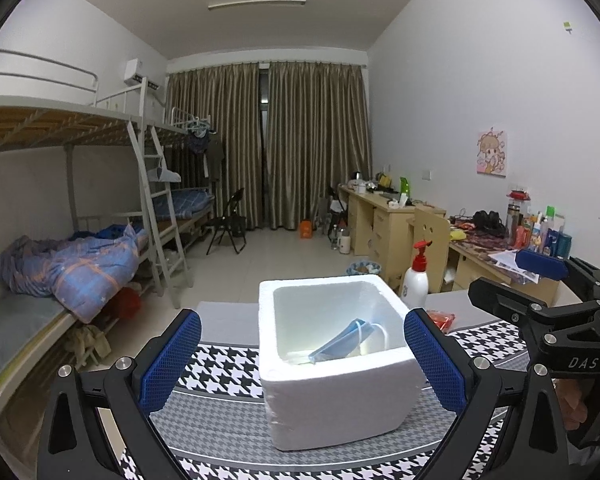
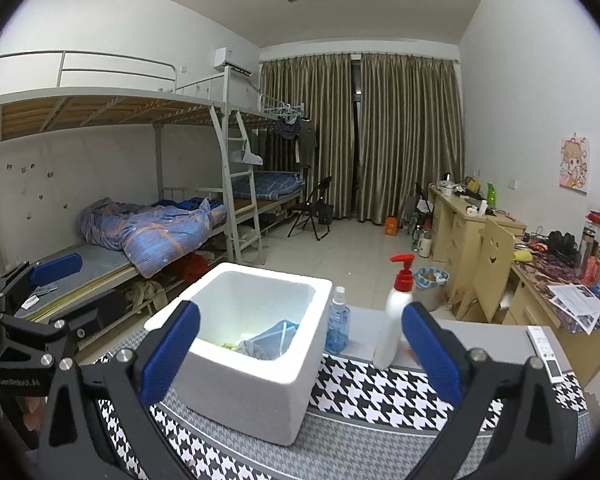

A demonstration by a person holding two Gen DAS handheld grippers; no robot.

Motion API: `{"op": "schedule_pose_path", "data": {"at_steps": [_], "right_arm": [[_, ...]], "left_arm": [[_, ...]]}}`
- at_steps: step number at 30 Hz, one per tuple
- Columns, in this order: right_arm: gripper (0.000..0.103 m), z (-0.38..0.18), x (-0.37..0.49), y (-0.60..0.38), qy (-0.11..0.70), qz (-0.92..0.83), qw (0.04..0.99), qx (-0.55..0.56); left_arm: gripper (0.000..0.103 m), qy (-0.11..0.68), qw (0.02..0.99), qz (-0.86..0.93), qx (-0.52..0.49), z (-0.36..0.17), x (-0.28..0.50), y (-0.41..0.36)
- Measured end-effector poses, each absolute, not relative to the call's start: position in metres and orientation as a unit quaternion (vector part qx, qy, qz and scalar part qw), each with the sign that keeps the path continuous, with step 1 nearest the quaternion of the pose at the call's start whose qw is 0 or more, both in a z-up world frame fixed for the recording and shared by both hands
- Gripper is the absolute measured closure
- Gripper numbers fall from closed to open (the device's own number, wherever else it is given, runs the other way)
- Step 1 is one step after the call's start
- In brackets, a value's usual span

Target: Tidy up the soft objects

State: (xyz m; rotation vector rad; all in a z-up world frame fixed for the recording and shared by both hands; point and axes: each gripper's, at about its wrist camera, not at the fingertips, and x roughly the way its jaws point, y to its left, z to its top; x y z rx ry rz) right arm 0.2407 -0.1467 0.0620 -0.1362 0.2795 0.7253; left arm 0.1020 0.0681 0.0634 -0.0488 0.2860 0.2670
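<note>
A white foam box stands on the houndstooth cloth. Inside it lies a blue face mask. In the right wrist view the box also holds the mask, a grey soft piece and something green. My left gripper is open and empty, its blue pads on either side of the box. My right gripper is open and empty, just right of the box. Each gripper shows at the edge of the other's view.
A white pump bottle with a red top and a small blue spray bottle stand behind the box. A red packet lies by the bottle. A white remote lies at the table's right. Bunk beds are left, desks right.
</note>
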Motion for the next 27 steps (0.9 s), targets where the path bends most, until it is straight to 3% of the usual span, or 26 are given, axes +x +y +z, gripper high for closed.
{"op": "schedule_pose_path", "data": {"at_steps": [27], "right_arm": [[0.001,0.041,0.183,-0.201,0.11,0.334,0.934,-0.054]], "left_arm": [[0.001,0.12,0.984,0.129,-0.009,0.056,0.059,0.027]]}}
